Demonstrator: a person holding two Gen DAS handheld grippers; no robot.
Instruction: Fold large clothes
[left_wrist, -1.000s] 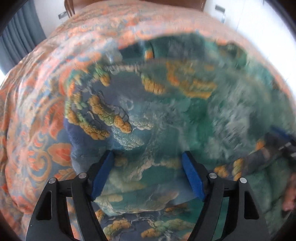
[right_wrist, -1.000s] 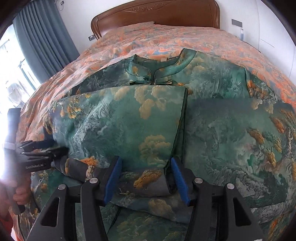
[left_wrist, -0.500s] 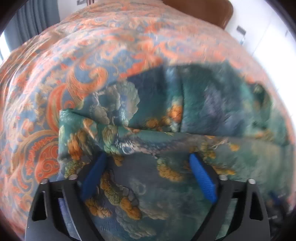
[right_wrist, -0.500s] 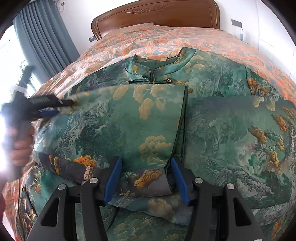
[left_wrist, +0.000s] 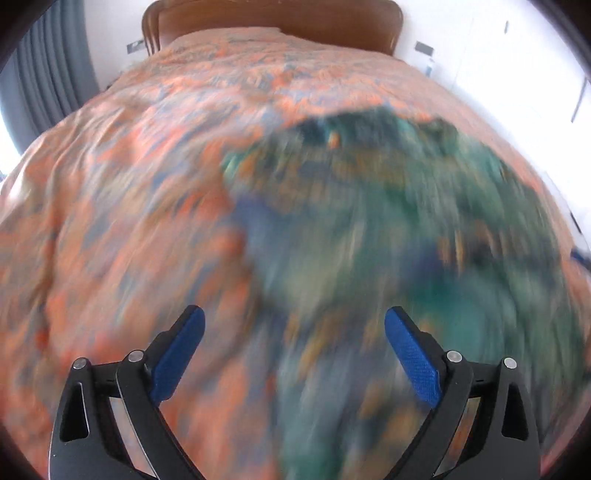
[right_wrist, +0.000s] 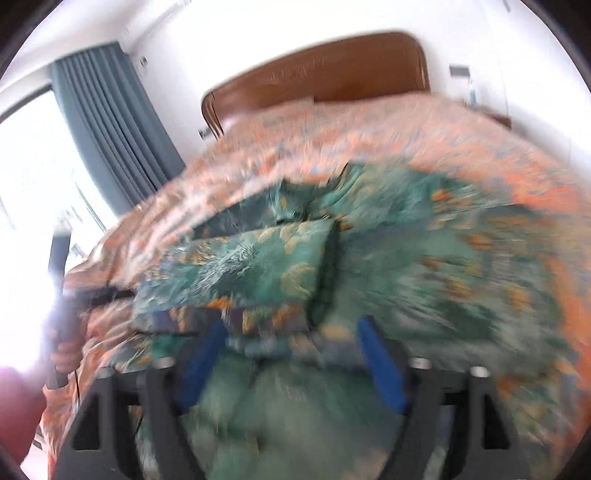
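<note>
The green robe (right_wrist: 280, 258) lies partly folded on the bedspread (left_wrist: 122, 206), ahead of both sets of jaws, its collar at the far end. The right gripper (right_wrist: 291, 350) has just been opening; its jaws stand apart over the robe's near folded edge, nothing pinched. The left gripper (left_wrist: 291, 332) hangs wide open and empty above the robe's left edge. Both views are blurred.

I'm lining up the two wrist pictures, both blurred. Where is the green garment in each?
Left wrist: green garment fills the centre and right, blurred.
Right wrist: it lies across the centre and right, a folded panel at centre.
Shared landmark: the brown headboard at the top, behind the orange bedspread.
</note>
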